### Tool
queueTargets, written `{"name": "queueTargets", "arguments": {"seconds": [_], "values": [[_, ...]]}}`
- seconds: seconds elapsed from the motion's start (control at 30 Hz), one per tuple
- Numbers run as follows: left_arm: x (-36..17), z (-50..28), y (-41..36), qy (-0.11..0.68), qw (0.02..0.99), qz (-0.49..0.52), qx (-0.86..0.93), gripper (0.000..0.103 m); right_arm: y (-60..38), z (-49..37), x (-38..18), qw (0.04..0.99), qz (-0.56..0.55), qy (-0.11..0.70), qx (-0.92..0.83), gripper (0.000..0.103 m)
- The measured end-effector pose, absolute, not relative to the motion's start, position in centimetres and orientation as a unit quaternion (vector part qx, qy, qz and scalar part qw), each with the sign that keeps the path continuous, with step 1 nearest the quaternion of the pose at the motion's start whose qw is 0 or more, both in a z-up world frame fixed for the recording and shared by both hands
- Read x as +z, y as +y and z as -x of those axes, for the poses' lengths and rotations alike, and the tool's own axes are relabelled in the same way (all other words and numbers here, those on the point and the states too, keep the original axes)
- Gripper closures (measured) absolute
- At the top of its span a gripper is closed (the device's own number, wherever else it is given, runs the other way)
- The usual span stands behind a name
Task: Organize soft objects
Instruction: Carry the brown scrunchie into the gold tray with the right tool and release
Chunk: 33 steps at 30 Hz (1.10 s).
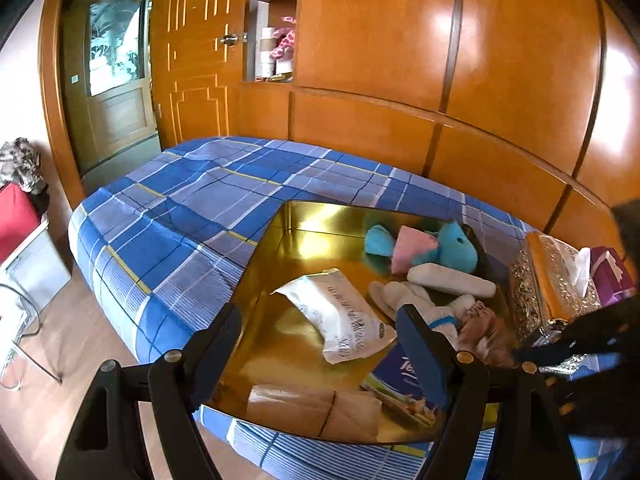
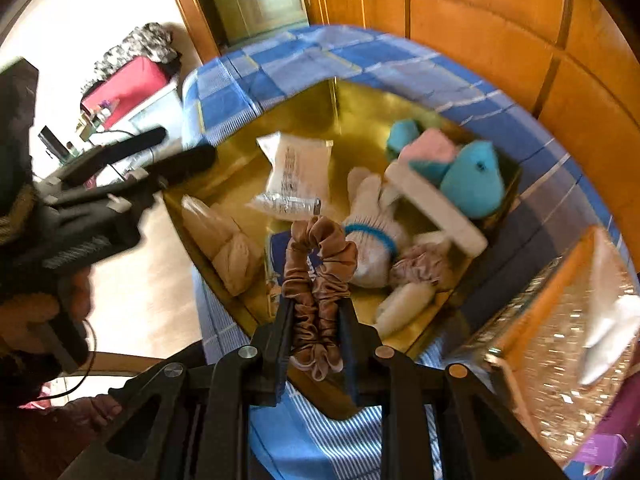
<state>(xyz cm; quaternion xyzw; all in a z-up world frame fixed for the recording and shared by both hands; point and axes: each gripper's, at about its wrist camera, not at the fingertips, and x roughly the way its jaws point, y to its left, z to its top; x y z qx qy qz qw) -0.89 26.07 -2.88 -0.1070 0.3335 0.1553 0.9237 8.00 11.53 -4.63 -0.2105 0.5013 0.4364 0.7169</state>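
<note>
A gold tray (image 1: 304,248) (image 2: 360,112) lies on a bed with a blue plaid cover (image 1: 180,208). In it are a blue plush toy (image 1: 452,248) (image 2: 476,184), a white plush rabbit (image 1: 420,304) (image 2: 372,236), a white packet (image 1: 340,316) (image 2: 296,176), a beige cloth bundle (image 1: 312,408) (image 2: 228,252) and a blue tissue pack (image 1: 400,384). My right gripper (image 2: 318,312) is shut on a brown satin scrunchie (image 2: 320,272) above the tray's near edge. My left gripper (image 1: 320,344) stands open over the tray's near corner, nothing between its fingers; the right wrist view shows it (image 2: 168,152) at left.
A glittery tissue box (image 1: 548,292) (image 2: 560,320) and a purple box (image 1: 608,276) sit on the bed right of the tray. Wooden wardrobe panels (image 1: 440,60) stand behind the bed. A red suitcase (image 1: 16,216) and wooden floor (image 1: 60,360) are at left.
</note>
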Motion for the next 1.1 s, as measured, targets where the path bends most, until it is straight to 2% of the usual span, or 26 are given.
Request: {"name": "queueTargets", "arguments": {"seconds": [0.07,0.13,0.23,1.1], "values": [[-3.1,0.8,26.1,0.336,0.923,0.106,0.154,0.023,11.9,-8.3,-6.1,0.715,0.224,0.515,0.416,0.078],[-3.2,0.7,25.8,0.339,0.923,0.103,0.148,0.023,11.8,-8.6,-7.1,0.721,0.23,0.521,0.396,0.069],[-3.5,0.4,25.2,0.343,0.924,0.096,0.141,0.022,10.8,-8.8,-7.0,0.732,0.218,0.519,0.384,0.061],[-3.0,0.7,20.8,0.338,0.934,0.06,0.094,0.021,1.3,-5.2,0.9,0.85,0.144,0.396,0.316,0.059]]}}
